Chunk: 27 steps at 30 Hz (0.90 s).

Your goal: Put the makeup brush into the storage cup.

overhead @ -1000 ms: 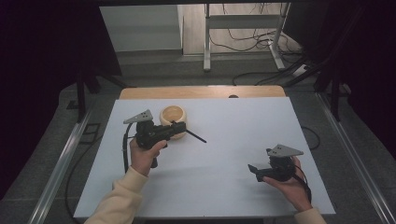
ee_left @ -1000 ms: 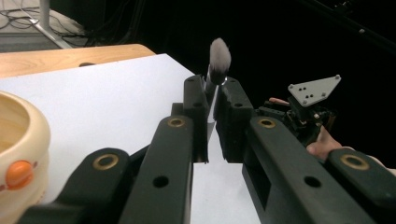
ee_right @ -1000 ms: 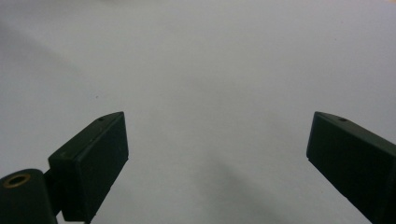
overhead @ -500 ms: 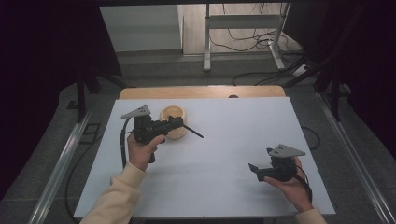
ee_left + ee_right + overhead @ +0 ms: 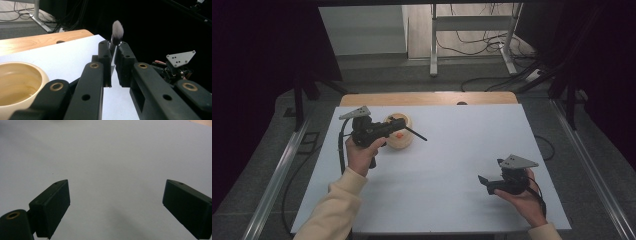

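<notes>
Brush (image 5: 117, 31) clamped between the closed jaws of the left gripper (image 5: 113, 53), its soft grey tuft standing just past the jaw tips; in the high view the dark handle (image 5: 416, 134) juts from the same gripper (image 5: 401, 123) toward the middle of the table. Just beside and partly beneath this gripper sits a shallow tan bowl (image 5: 17, 85), seen from above (image 5: 398, 134) with a small orange spot in it. The step in hand appears to be carrying the brush at or over the bowl; it would go best with the grip kept firm, since the pads hold only a thin stem, and with the wrist tipped slowly so that the tuft, not the jaw tips, meets the bowl's rim. A quick swing could knock the light bowl aside. The right gripper (image 5: 486, 181) rests low, well apart toward the near right corner, its jaws spread wide with nothing between them (image 5: 116, 205). Both work over a plain white sheet (image 5: 462, 150) covering a wooden tabletop (image 5: 427, 98), whose far edge lies bare. Beyond the table: grey floor, loose cables (image 5: 477, 47), a metal stand's legs (image 5: 433, 45), and dark curtains on both sides.
</notes>
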Available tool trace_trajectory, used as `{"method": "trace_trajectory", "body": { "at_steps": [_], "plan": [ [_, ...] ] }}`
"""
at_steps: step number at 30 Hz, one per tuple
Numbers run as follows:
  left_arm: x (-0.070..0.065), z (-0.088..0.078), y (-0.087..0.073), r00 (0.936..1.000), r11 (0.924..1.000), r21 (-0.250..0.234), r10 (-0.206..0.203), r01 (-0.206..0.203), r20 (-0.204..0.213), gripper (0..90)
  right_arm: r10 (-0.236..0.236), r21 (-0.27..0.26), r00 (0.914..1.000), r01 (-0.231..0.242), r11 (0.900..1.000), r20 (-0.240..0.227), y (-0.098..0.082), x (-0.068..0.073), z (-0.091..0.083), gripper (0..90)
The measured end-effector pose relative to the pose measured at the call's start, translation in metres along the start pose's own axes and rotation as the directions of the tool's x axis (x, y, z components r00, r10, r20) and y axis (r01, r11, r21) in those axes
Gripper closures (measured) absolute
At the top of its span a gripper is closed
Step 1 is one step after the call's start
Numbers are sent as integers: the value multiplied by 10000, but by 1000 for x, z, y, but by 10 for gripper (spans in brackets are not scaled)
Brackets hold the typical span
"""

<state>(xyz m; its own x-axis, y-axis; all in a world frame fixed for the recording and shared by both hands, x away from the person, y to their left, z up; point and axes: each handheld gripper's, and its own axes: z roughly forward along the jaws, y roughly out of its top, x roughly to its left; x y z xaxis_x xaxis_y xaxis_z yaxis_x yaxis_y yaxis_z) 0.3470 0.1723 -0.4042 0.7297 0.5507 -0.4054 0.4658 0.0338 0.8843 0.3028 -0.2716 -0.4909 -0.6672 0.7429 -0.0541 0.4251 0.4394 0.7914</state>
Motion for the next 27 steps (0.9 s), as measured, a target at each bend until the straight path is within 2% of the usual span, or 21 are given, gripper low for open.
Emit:
{"method": "trace_trajectory", "body": {
  "at_steps": [19, 27],
  "plan": [
    [11, -7, 11, 9991, 9999, -96, -38, 34, -425, 833, -39, 67, 10000, 39, 10000, 21, -1, 0, 1, 72],
    [16, -16, 21, 9975, 9997, -239, -63, 46, -699, 833, -15, 79, 10000, 15, 10000, -5, 0, 0, 1, 72]
  ]
}}
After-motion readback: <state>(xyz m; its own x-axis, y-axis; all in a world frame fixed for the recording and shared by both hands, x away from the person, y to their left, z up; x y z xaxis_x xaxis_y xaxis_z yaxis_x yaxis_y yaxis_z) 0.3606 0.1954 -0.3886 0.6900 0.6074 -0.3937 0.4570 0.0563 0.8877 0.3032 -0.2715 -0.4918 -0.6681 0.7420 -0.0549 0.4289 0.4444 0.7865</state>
